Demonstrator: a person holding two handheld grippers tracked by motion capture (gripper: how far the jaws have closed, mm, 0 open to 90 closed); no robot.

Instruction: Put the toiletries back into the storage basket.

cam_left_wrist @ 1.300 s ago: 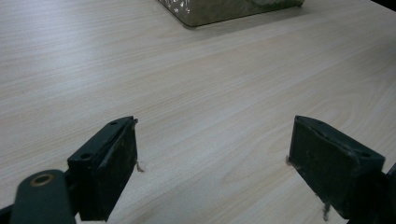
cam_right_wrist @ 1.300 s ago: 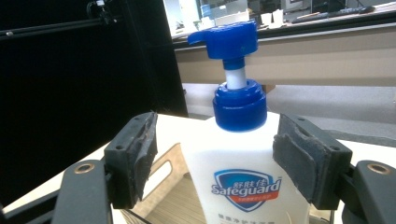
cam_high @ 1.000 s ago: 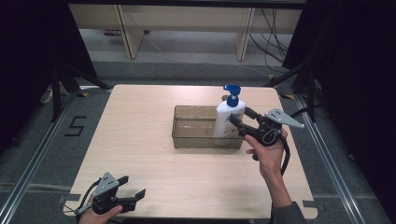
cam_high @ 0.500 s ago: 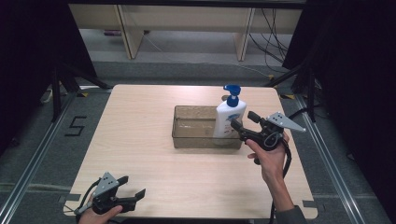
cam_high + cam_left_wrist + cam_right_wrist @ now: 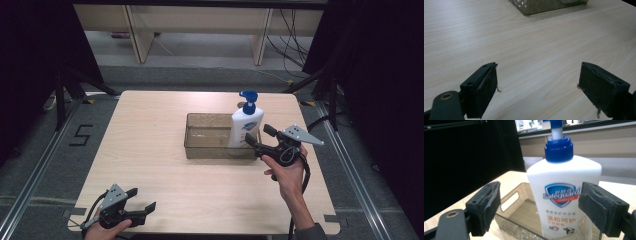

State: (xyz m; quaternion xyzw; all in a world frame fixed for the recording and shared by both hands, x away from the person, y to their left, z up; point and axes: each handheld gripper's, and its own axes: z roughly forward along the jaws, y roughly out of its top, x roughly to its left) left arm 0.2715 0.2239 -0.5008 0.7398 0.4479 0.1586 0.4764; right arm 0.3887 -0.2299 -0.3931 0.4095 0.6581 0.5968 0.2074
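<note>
The soap bottle (image 5: 246,126) stands upright in the right end of the clear plastic bin (image 5: 200,148), which sits on the desk (image 5: 150,150) a little right of the middle. The bottle is white with a blue pump top and a blue shield label; in the right gripper view the bottle (image 5: 564,195) rises straight ahead, its base inside the bin (image 5: 514,205), whose near wall has a slot handle.

The right gripper (image 5: 256,138) is held level at the bin's right end, pointing left toward the lower part of the bottle. Its jaws have just been opening and now stand wide apart. In the right gripper view the two black pads flank the bottle, which stands a little beyond them; the left pad is clearly off it, and the right pad overlaps its edge in the picture, but whether it touches I cannot tell. The pads do not press on it. The person's right hand (image 5: 286,172) holds the gripper from below, and a cable trails down along the forearm.

The left gripper (image 5: 141,201) rests low at the near left corner of the desk, well apart from the bin, held by the left hand (image 5: 102,231). Its jaws are spread wide with bare wood between them, as the left gripper view shows, with a corner of the bin (image 5: 544,6) far ahead.
</note>
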